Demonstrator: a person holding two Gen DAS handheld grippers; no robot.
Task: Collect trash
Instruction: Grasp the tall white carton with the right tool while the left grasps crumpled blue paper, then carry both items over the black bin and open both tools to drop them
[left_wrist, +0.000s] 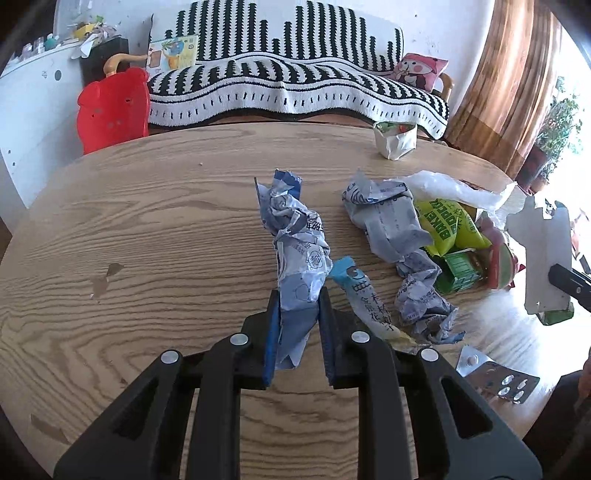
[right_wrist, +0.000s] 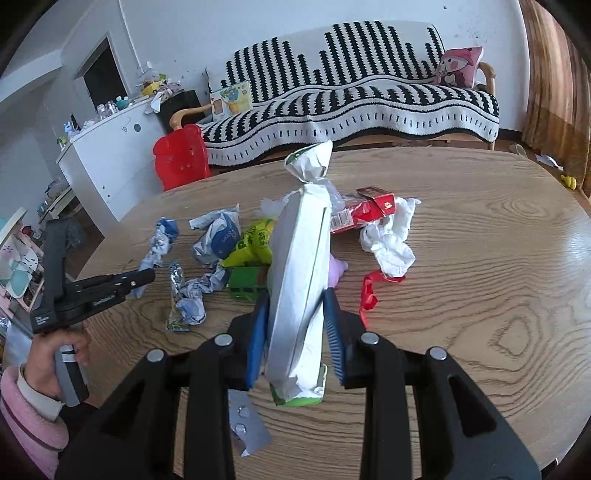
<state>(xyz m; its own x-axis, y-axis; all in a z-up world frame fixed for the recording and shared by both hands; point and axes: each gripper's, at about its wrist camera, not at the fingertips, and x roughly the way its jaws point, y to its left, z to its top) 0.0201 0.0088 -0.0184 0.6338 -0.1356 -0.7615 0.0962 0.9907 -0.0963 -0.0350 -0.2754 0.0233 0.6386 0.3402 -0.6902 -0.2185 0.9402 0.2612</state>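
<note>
Left gripper (left_wrist: 297, 310) jaws clamped on the near end of a crumpled blue wrapper (left_wrist: 295, 236), which lies lengthwise on the wooden table (left_wrist: 147, 221). Right gripper (right_wrist: 297, 314) jaws clamped on a flattened white carton (right_wrist: 301, 273), held tilted above the tabletop. Trash pile just beyond: second crumpled wrapper (left_wrist: 391, 229), green snack bag (left_wrist: 450, 225), red box (right_wrist: 373, 208), white tissue (right_wrist: 389, 240). Blister pack (left_wrist: 498, 378) near table edge.

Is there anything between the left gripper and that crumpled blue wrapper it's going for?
Nothing visible. The left gripper already has the near end of the crumpled blue wrapper between its blue pads, on the wooden table. A light blue sachet lies just right of it, not in the way.
</note>
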